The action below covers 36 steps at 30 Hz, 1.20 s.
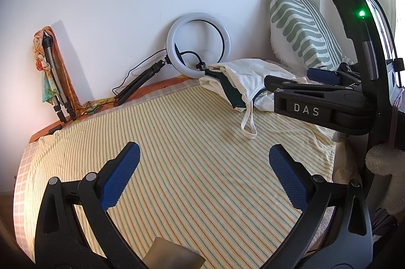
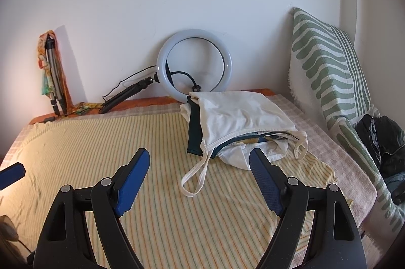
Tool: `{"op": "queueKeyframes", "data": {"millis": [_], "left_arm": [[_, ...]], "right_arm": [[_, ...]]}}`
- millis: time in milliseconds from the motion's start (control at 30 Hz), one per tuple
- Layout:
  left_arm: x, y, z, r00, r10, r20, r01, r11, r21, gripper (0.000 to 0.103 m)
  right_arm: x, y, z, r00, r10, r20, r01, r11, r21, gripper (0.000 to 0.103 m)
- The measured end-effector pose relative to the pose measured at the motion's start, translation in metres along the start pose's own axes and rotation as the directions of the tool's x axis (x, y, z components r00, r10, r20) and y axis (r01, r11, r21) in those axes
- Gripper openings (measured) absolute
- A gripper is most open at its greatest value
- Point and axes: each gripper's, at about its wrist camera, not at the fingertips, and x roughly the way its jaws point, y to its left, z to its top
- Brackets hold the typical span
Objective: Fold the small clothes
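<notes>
Ahead of both wide-open, empty jaws, right gripper (image 2: 200, 183) and left gripper (image 1: 203, 178) are hovering; loose white strap loop (image 2: 193, 178) risks snagging, dragging the stacked white cotton camisole (image 2: 238, 114) pile.

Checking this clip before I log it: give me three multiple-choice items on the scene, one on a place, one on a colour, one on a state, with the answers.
1. Where does the pile of small clothes lie?
A. on the striped sheet near the ring light
B. on the floor
C. on top of the pillow

2. What colour is the top garment of the pile?
A. red
B. white
C. black

3. How does the right gripper stand?
A. shut on a strap
B. shut, empty
C. open, empty

Answers:
1 A, the pile rests on the striped sheet in front of the ring light.
2 B, a white strappy top covers the pile.
3 C, its blue pads are wide apart with only sheet between them.
</notes>
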Motion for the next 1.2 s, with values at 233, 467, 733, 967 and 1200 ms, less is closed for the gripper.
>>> {"op": "queueKeyframes", "data": {"millis": [233,467,733,967,1200], "left_arm": [[0.0003,0.0008,0.0002,1.000,-0.005,-0.003,0.005,1.000,-0.003,0.103],[-0.0001,0.0006,-0.0003,1.000,-0.006,-0.004,0.006,1.000,0.002,0.103],[0.0009,-0.0017,-0.0020,1.000,-0.011,-0.017,0.011,1.000,0.004,0.103],[0.0013,-0.0035,-0.0023,0.999,-0.016,-0.027,0.016,1.000,0.001,0.103],[0.0018,0.0018,-0.0016,0.999,-0.016,-0.032,0.015,1.000,-0.022,0.103]], "right_arm": [[0.0002,0.0000,-0.0002,1.000,0.004,-0.003,-0.004,1.000,0.003,0.081],[0.0022,0.0001,-0.0017,1.000,0.012,-0.010,-0.012,1.000,0.004,0.081],[0.0020,0.0001,-0.0016,1.000,0.014,-0.010,-0.014,1.000,0.004,0.081],[0.0037,0.0014,-0.0014,1.000,0.015,-0.011,-0.015,1.000,-0.002,0.081],[0.0054,0.0010,-0.0013,1.000,0.016,-0.015,-0.016,1.000,-0.001,0.081]]}}
